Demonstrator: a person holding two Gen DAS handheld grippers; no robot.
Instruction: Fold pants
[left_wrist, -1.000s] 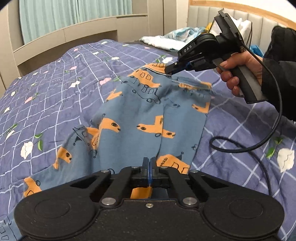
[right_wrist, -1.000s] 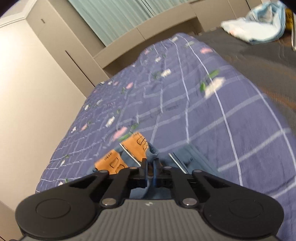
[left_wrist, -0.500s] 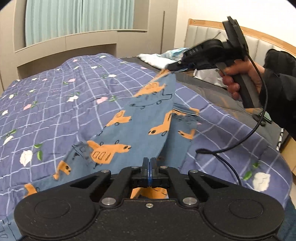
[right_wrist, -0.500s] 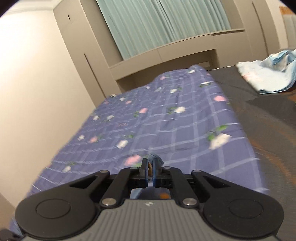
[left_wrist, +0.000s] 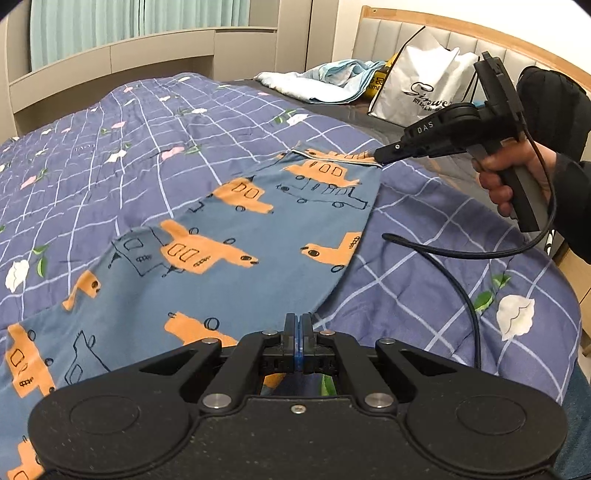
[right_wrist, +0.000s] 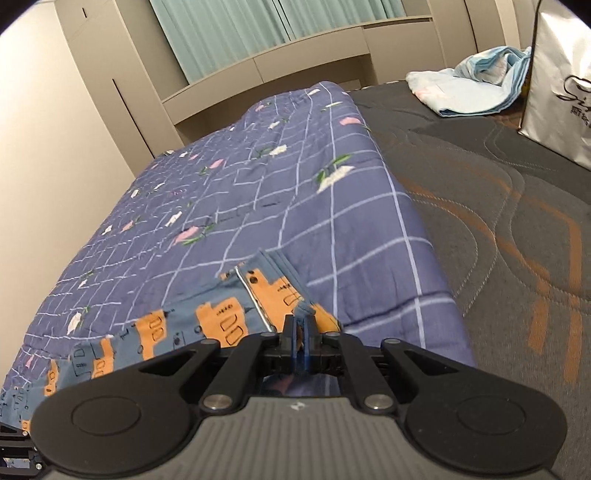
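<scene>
Blue pants (left_wrist: 229, 236) printed with orange trucks lie stretched flat on the purple checked quilt (left_wrist: 110, 147). My left gripper (left_wrist: 298, 325) is shut on the near edge of the pants. In the left wrist view my right gripper (left_wrist: 376, 155), held in a hand, pinches the far hem corner. In the right wrist view the right gripper (right_wrist: 300, 325) is shut on a fold of that hem (right_wrist: 269, 291), with the pants (right_wrist: 155, 332) trailing to the left.
A white shopping bag (left_wrist: 424, 88) and a light blue cloth (left_wrist: 332, 81) sit near the headboard. Bare grey mattress (right_wrist: 498, 221) lies beyond the quilt's edge. A black cable (left_wrist: 472, 295) hangs from the right gripper across the quilt.
The right gripper lifted the far end of the pants, swung it right and lowered it. The pants now lie spread out flatter. The left gripper kept its hold.
</scene>
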